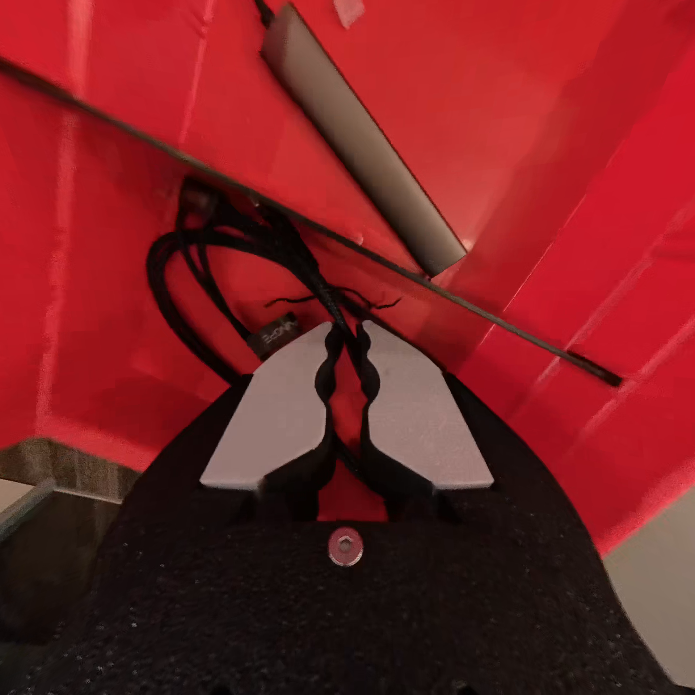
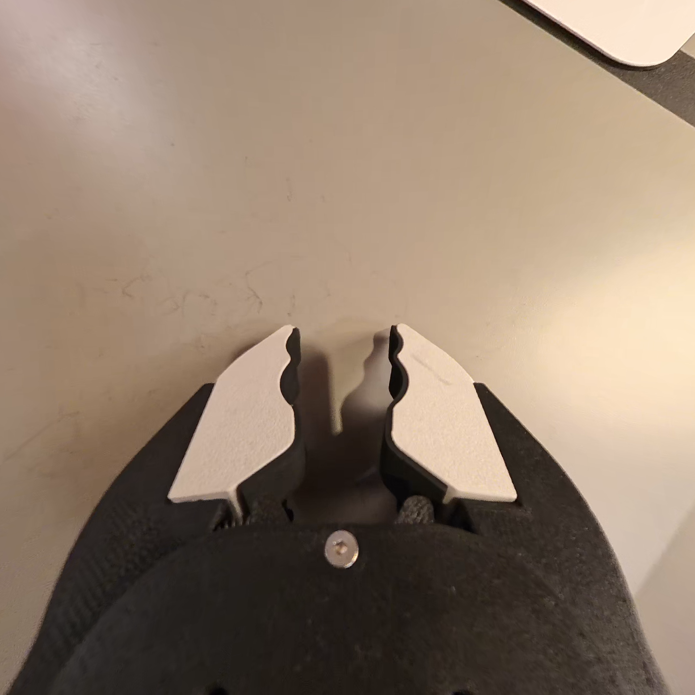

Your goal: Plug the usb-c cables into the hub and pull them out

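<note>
In the left wrist view a flat grey hub (image 1: 361,143) lies in the far compartment of a red box (image 1: 564,158). A bundle of black braided usb-c cables (image 1: 210,244) lies in the near compartment, with a dark metal plug (image 1: 274,336) just left of my fingers. My left gripper (image 1: 348,327) is closed down on one black braided cable (image 1: 333,301) that runs between its fingertips and back through the jaws. My right gripper (image 2: 345,331) is open and empty, low over a bare beige table (image 2: 263,169). No hub or cable shows in the right wrist view.
A thin dark-edged divider (image 1: 150,146) crosses the red box between the cables and the hub. The beige table shows past the box at lower right (image 1: 658,586). A white flat object (image 2: 609,26) on a dark strip (image 2: 639,90) sits at the table's far right corner. There is about 65 centimetres between the tips of the two grippers.
</note>
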The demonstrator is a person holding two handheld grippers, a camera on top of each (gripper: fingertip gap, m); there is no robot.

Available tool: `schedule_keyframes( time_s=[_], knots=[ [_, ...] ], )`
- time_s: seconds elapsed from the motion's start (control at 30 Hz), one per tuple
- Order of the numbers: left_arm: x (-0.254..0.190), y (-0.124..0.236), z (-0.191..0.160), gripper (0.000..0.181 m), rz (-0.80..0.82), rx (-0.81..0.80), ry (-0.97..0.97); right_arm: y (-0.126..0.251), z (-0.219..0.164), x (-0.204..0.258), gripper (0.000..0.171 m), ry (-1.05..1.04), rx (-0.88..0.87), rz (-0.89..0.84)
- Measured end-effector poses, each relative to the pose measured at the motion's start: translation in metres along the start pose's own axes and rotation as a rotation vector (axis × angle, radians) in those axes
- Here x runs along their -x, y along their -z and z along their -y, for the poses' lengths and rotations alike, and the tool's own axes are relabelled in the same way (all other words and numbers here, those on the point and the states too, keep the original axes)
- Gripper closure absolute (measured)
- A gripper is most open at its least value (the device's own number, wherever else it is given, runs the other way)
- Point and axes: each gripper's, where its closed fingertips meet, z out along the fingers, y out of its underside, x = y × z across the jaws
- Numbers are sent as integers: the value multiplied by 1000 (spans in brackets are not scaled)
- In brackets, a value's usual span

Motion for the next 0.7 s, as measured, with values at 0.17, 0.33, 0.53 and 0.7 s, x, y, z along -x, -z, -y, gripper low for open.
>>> schedule_keyframes(
  time_s=[0.17,0.33,0.53,0.7],
  knots=[
    [20,59,8,177,54,-174,-10,-2,-1,1,126,7,12,2],
    [23,138,19,177,105,-396,-55,-2,-1,1,126,4,12,6],
    [-31,224,27,177,101,-642,-203,-2,-1,2,127,9,12,5],
    [-109,284,26,178,65,-800,-389,-2,-1,2,128,11,11,6]
  ],
)
